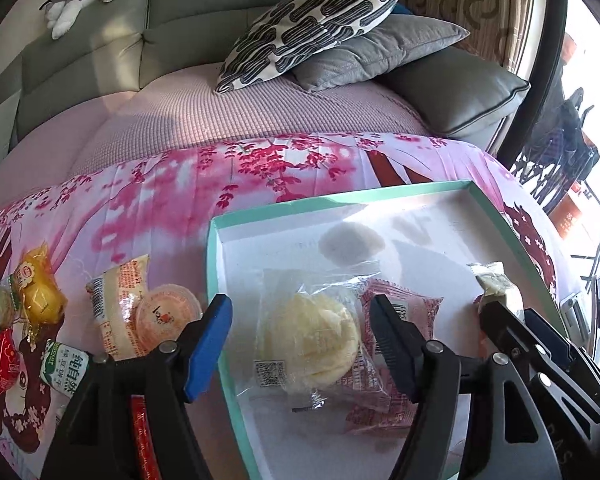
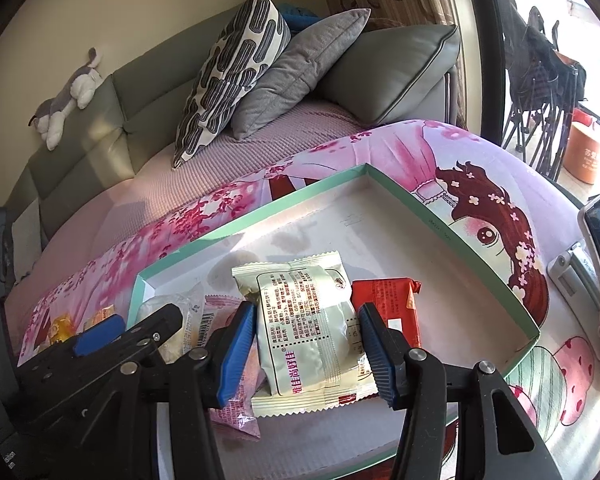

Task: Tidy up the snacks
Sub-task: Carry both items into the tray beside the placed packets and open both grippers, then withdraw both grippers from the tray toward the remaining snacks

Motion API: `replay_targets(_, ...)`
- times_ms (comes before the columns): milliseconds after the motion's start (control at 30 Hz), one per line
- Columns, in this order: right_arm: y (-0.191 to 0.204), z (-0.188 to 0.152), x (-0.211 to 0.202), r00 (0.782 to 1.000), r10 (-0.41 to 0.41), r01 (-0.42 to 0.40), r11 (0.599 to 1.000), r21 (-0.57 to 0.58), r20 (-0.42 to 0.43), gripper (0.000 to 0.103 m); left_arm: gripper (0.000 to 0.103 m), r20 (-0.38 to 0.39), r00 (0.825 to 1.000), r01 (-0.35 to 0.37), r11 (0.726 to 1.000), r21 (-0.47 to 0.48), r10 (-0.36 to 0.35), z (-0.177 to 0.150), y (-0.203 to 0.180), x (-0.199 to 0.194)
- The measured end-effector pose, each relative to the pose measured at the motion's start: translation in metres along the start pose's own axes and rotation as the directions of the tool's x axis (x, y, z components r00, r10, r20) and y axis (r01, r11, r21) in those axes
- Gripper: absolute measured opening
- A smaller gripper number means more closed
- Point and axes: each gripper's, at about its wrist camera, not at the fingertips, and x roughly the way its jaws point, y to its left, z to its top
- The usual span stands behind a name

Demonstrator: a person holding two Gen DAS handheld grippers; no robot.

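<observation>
A white tray with a teal rim (image 1: 216,264) (image 2: 420,208) lies on the pink cartoon cloth. In it, a clear packet with a yellow pastry (image 1: 312,340) rests on a pink packet (image 1: 404,308). My left gripper (image 1: 300,304) stands open around the pastry packet, its pads clear of the wrapper. My right gripper (image 2: 306,308) is shut on a cream snack packet (image 2: 312,328) over the tray, beside a red packet (image 2: 388,300). In the left wrist view the right gripper (image 1: 508,308) appears at the right with the cream packet (image 1: 496,284) end-on.
Loose snacks lie on the cloth left of the tray: a jelly cup (image 1: 168,312), a pale packet (image 1: 120,304), a gold-wrapped sweet (image 1: 40,296), a green-white biscuit packet (image 1: 66,368). A grey device (image 2: 580,272) sits right of the tray. A sofa with cushions (image 1: 320,20) stands behind.
</observation>
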Motion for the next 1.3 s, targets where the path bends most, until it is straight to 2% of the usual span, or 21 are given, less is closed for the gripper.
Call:
replay_targets(67,0.000,0.001,-0.001,1.000,-0.003,0.003,1.000,0.000,0.002,0.057,0.072,-0.002,1.000,-0.011,1.000,-0.008,0.011,0.000,0.004,-0.002)
replay_targets(267,0.001,0.001,-0.002,1.000,-0.006,0.006,1.000,-0.004,0.013,0.068,0.073,0.010,0.999,-0.035,0.999,-0.018,0.035,0.001,0.011,-0.010)
replay_targets(333,0.001,0.001,-0.002,1.000,-0.005,0.005,1.000,-0.006,0.019,0.077,0.077,0.010,0.999,-0.043,0.999,-0.026,0.043,0.000,0.015,-0.011)
replay_targets(367,0.002,0.001,-0.002,1.000,-0.008,0.008,1.000,-0.008,0.024,0.081,0.086,0.010,0.999,-0.050,0.998,-0.033,0.050,0.000,0.017,-0.011)
replay_targets(433,0.001,0.001,-0.002,0.999,-0.016,0.017,1.000,-0.010,0.039,0.101,0.092,0.025,0.997,-0.072,0.996,-0.055,0.074,0.001,0.024,-0.013)
replay_targets(467,0.000,0.001,-0.003,0.999,-0.021,0.021,1.000,-0.010,0.049,0.103,0.092,0.036,0.995,-0.091,0.994,-0.068,0.094,0.001,0.028,-0.015)
replay_targets(567,-0.002,0.001,-0.005,0.998,-0.023,0.024,1.000,-0.003,0.064,0.103,0.098,0.064,0.988,-0.137,0.985,-0.105,0.144,0.002,0.040,-0.021)
replay_targets(733,-0.001,0.001,-0.003,0.998,-0.021,0.022,1.000,-0.011,0.060,0.103,0.098,0.085,0.978,-0.177,0.974,-0.144,0.191,0.001,0.055,-0.024)
replay_targets(900,0.001,0.001,-0.005,0.996,-0.028,0.030,0.999,-0.030,0.088,0.103,0.098,0.100,0.977,-0.172,0.972,-0.158,0.189,-0.003,0.062,-0.027)
replay_targets(1133,-0.002,0.001,-0.006,0.996,-0.002,0.003,1.000,-0.008,0.092,0.103,0.098,0.141,0.975,-0.144,0.974,-0.173,0.169,-0.008,0.072,-0.039)
replay_targets(1300,0.001,0.000,-0.005,0.996,0.026,-0.025,1.000,-0.012,0.086,0.103,0.098,0.176,0.973,-0.129,0.983,-0.128,0.150,-0.017,0.075,-0.049)
